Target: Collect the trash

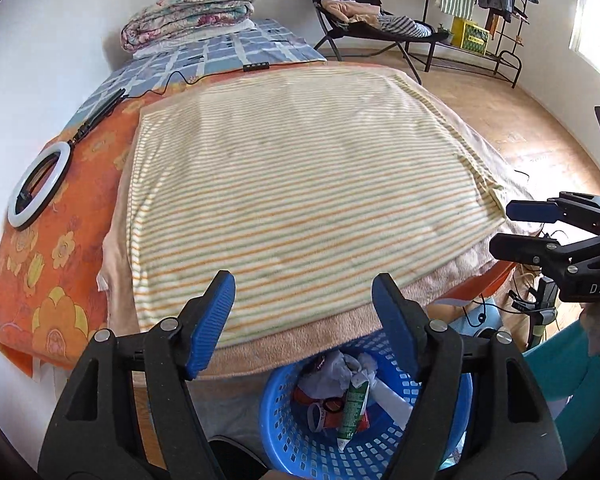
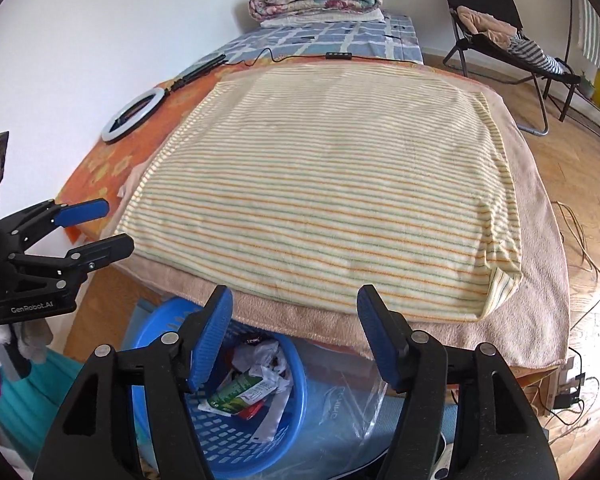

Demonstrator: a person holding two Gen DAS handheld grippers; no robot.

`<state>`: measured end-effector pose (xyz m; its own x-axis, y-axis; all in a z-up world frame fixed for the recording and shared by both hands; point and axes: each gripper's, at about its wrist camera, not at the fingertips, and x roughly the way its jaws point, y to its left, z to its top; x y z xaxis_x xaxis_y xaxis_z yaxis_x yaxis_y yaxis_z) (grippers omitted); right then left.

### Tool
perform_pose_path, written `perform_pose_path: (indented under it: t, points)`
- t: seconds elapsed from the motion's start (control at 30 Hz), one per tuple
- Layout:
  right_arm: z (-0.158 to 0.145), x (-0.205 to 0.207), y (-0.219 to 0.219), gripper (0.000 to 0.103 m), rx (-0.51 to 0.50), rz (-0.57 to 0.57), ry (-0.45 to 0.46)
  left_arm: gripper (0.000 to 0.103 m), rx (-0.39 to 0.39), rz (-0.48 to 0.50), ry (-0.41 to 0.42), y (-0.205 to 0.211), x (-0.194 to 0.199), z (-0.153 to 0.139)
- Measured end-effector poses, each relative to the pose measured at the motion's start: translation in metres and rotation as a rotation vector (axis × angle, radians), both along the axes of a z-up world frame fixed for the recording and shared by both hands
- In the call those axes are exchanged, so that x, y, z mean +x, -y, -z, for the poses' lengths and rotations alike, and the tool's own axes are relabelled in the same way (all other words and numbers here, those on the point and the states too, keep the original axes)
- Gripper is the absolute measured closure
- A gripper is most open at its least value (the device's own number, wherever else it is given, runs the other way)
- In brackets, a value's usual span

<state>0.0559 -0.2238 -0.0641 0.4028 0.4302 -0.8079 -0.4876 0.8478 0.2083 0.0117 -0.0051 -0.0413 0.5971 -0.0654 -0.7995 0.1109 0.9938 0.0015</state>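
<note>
A blue plastic basket [image 1: 380,452] [image 2: 236,452] stands on the floor at the foot of the bed. It holds trash: a green-and-white carton [image 1: 354,404] [image 2: 240,394], crumpled white paper [image 1: 340,368] [image 2: 260,356] and red scraps. My left gripper [image 1: 304,280] [image 2: 118,222] hangs open above the basket with nothing between its blue pads. My right gripper [image 2: 294,292] [image 1: 504,227] is beside it to the right, also open and empty. The striped blanket [image 1: 300,180] [image 2: 320,192] on the bed shows no loose trash.
A ring light [image 1: 40,184] [image 2: 134,114] with its cable lies on the orange sheet at the left. A folded quilt [image 1: 188,16] sits at the head of the bed. A black chair [image 1: 352,4], a clothes rack [image 1: 492,8], floor cables [image 2: 576,240] and a clear plastic bag [image 2: 340,400] are around.
</note>
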Motion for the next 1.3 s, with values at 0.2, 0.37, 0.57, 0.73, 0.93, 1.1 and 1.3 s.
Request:
perform_pose_path:
  t: [0.2,0.37,0.57,0.73,0.93,1.1,1.3]
  points:
    - [-0.023,0.026,-0.005,0.038,0.030,-0.001,0.063,0.024,-0.018,-0.008,0.061,-0.010,0.027,-0.025]
    - [-0.030,0.046,-0.005,0.038,0.076,0.012,0.077,0.023,-0.064,-0.023,0.070,-0.021,0.046,-0.033]
    - [-0.033,0.060,0.002,0.037,0.137,0.035,0.077,0.023,-0.095,-0.034,0.068,-0.029,0.056,-0.031]
    - [-0.035,0.066,0.002,0.036,0.185,0.047,0.069,0.023,-0.109,-0.054,0.059,-0.033,0.061,-0.027]
    - [-0.036,0.065,0.000,0.033,0.176,0.049,0.087,0.023,-0.108,-0.059,0.049,-0.034,0.062,-0.024]
    - [-0.032,0.066,0.001,0.033,0.171,0.048,0.073,0.022,-0.129,-0.062,0.045,-0.035,0.061,-0.023]
    - [-0.031,0.065,-0.001,0.033,0.156,0.043,0.084,0.021,-0.129,-0.069,0.052,-0.035,0.057,-0.024]
